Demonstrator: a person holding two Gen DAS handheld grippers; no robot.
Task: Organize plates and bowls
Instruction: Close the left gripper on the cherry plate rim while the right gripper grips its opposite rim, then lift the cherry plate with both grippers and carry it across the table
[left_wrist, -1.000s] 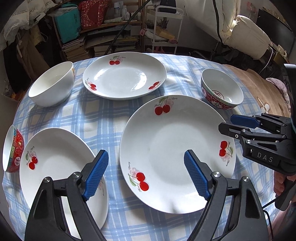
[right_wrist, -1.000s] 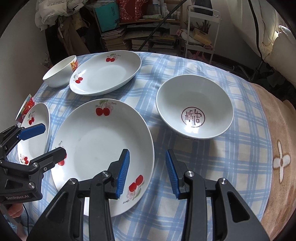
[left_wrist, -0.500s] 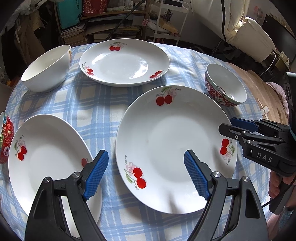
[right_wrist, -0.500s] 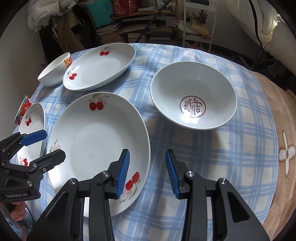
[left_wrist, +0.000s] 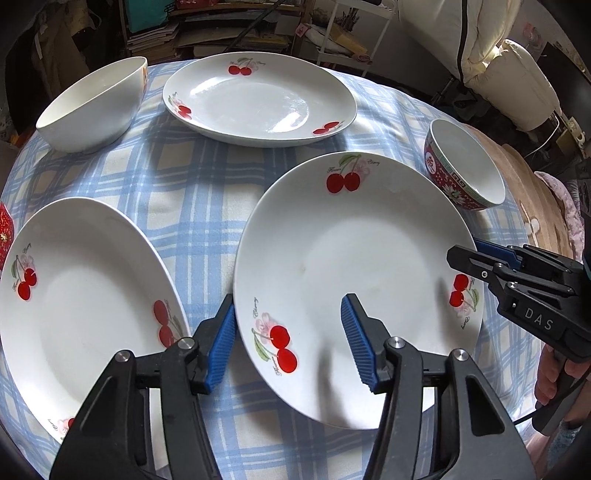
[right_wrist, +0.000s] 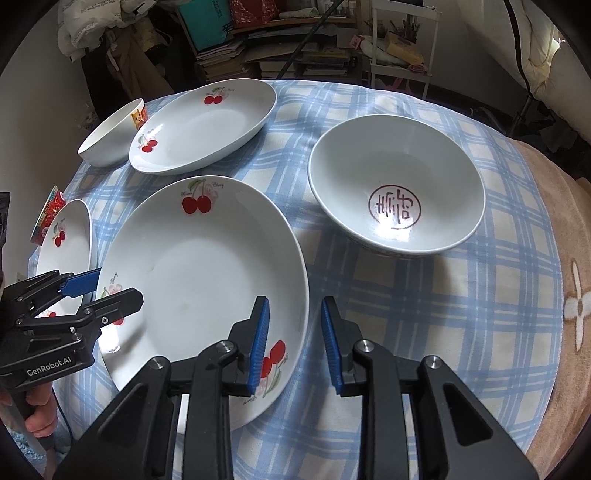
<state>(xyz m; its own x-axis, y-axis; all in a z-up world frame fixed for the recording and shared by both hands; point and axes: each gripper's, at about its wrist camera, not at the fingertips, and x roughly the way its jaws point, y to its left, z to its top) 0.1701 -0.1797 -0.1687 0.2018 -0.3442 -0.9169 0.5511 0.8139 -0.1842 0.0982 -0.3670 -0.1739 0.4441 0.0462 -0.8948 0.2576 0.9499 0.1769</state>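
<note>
Three white cherry-print plates lie on the blue plaid tablecloth: a middle plate, a left plate and a far plate. My left gripper is open, its fingers straddling the middle plate's near-left rim; it also shows in the right wrist view. My right gripper is open, straddling that plate's right rim; it also shows in the left wrist view. A red-patterned bowl stands right, a plain white bowl far left.
Another red-patterned bowl shows at the table's left edge. Shelves of books and a white rack stand behind the table. A beige cloth covers the table's right side.
Both grippers have moved down and in toward the middle plate. The left gripper's jaws have narrowed and now straddle its left rim. The right gripper's opening looks unchanged.
</note>
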